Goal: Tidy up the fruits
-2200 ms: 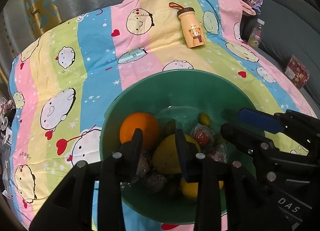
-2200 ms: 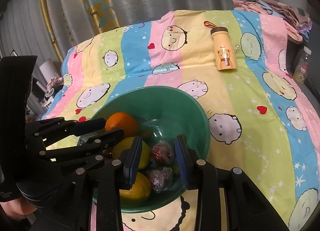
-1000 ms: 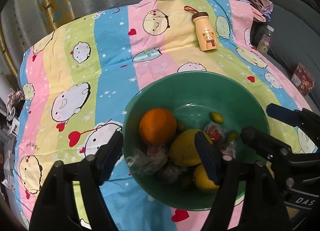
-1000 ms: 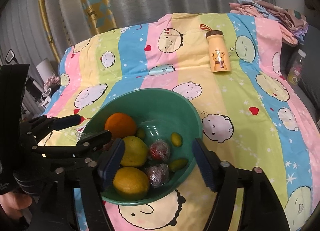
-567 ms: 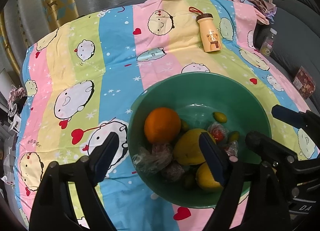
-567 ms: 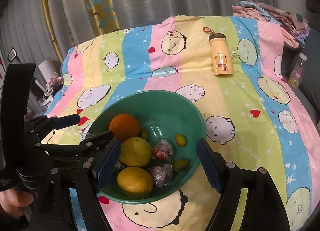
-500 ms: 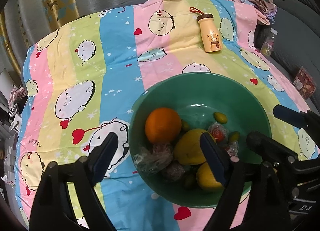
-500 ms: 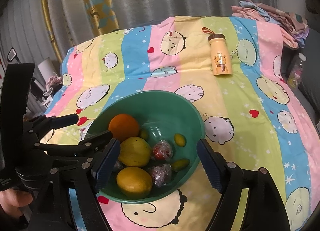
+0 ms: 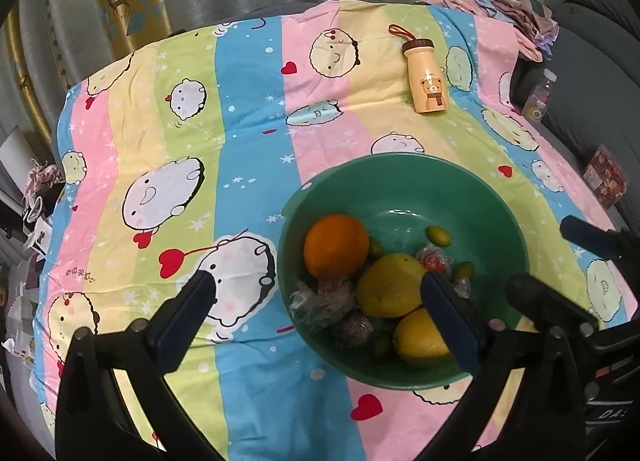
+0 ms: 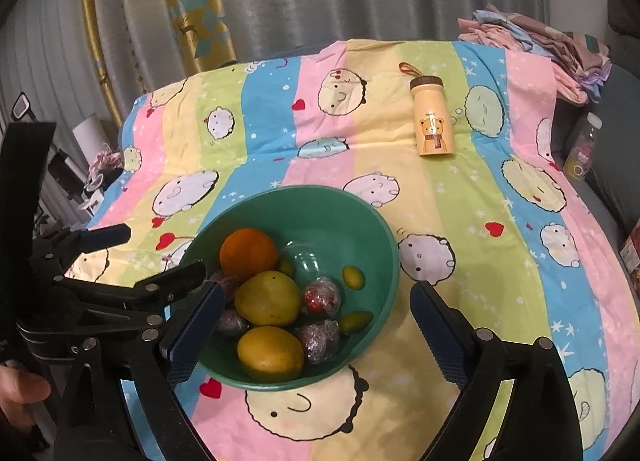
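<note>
Both grippers have drawn back from the green bowl [image 10: 384, 237], their jaws just opening wide with nothing between them: left gripper [image 9: 324, 301], right gripper [image 10: 316, 317]. The orange [image 10: 248, 253], 2 yellow fruits and wrapped pieces sit in the bowl at lower centre, suggesting sorting is nearly finished.

White letters "DA" show on the black body of the right tool [image 9: 552, 261] at the left wrist view's lower right edge; nothing else is legible.
</note>
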Motion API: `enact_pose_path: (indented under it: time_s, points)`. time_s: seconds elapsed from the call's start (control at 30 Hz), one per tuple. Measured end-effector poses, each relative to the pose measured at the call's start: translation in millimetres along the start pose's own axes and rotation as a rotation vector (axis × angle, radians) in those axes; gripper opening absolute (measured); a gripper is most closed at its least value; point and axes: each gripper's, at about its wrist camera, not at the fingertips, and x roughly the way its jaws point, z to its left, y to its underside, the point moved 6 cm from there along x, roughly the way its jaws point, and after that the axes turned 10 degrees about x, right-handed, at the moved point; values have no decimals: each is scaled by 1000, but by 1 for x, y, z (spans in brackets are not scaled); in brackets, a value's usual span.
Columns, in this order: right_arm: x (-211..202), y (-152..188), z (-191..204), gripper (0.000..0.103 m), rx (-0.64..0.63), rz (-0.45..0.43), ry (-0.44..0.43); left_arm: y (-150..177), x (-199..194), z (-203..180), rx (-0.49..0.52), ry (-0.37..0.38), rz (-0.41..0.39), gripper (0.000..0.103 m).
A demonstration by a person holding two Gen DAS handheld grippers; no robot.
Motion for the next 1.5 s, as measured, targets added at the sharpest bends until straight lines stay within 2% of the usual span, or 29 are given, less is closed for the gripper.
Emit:
enact_pose_path:
  time_s: [0.33, 0.57, 0.9, 1.1, 1.17, 1.27, 1.37, 1.5]
  points:
    - [-10, 0, 5, 102, -29, -6, 4, 0, -13, 3, -15, -4, -3, 103]
    - [-13, -1, 6, 102, -34, -7, 12, 0, -16, 2, -38, 1, 18, 103]
    - [-19, -2, -2, 102, -11, -6, 39, -2, -23, -3, 17, -117, 44, 103]
    - [-22, -2, -4, 102, -6, 5, 53, -1, -27, -5, -10, -56, 39, 103]
    - [-23, -2, -5, 102, -3, 20, 55, -3, -28, -7, -3, -55, 38, 103]
    - [-27, -3, -5, 102, 3, 39, 44, -2, -30, -9, 3, -62, 48, 103]
    - [-36, -5, -3, 102, 24, 57, 9, -1, -32, -6, -21, -34, 58, 103]
    - [-51, -10, -2, 102, 28, 19, 10, -4, -41, 3, -50, -36, 38, 103]
